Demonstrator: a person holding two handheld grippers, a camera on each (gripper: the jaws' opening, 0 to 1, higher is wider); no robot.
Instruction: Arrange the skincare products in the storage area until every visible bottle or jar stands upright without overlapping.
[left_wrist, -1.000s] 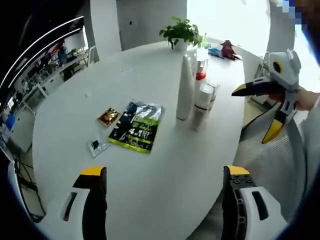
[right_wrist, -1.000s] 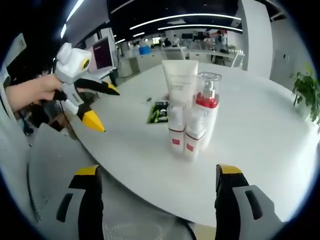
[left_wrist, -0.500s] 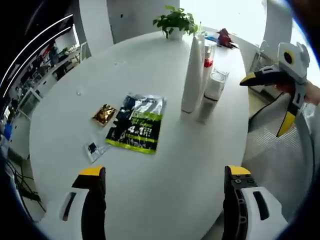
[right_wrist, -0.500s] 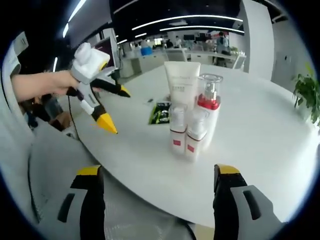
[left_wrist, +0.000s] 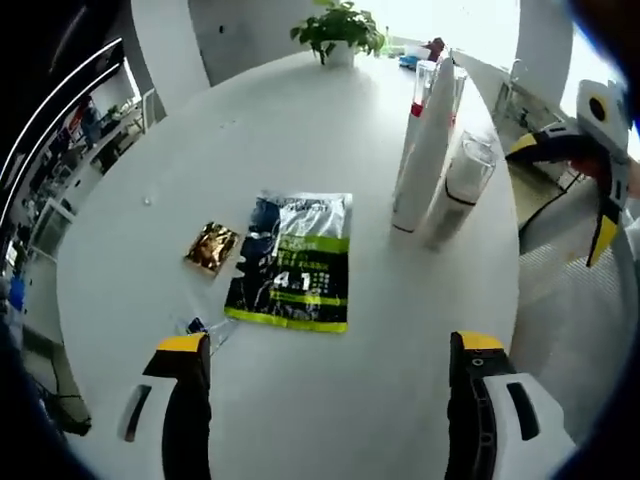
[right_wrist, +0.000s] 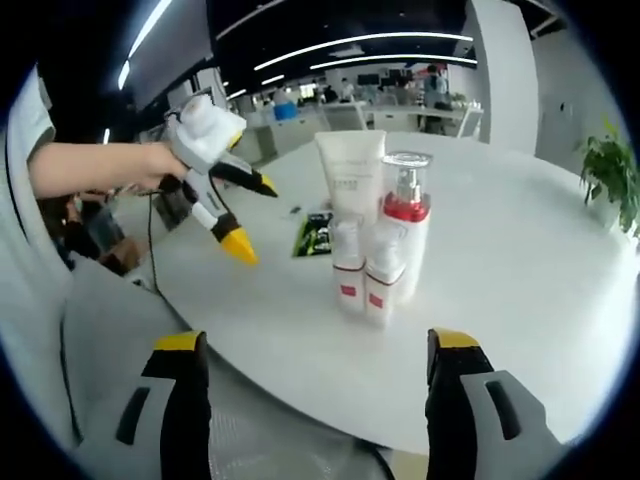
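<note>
Four products: white tube (right_wrist: 351, 176), red-collared pump bottle (right_wrist: 403, 232), two small bottles (right_wrist: 365, 271) upright, clustered near table (right_wrist: 520, 270) edge.
Left gripper (left_wrist: 325, 345): fingers wide, empty.
Right gripper (right_wrist: 312, 340): fingers wide, empty.
Green packet (left_wrist: 295, 260): flat mid-table.

Ahead of the right gripper (right_wrist: 318, 400) stand four skincare containers in one tight group: one white tube (right_wrist: 350, 180), one pump bottle with a red collar (right_wrist: 404, 235), and two small white bottles with red labels (right_wrist: 347, 268). Ahead of the left gripper (left_wrist: 325, 400) lie three flat packets: one green and black pouch (left_wrist: 293, 260), one gold sachet (left_wrist: 212, 246), and one small clear sachet (left_wrist: 199, 328). There is one potted plant (left_wrist: 338, 28) at the far edge of the table.
</note>
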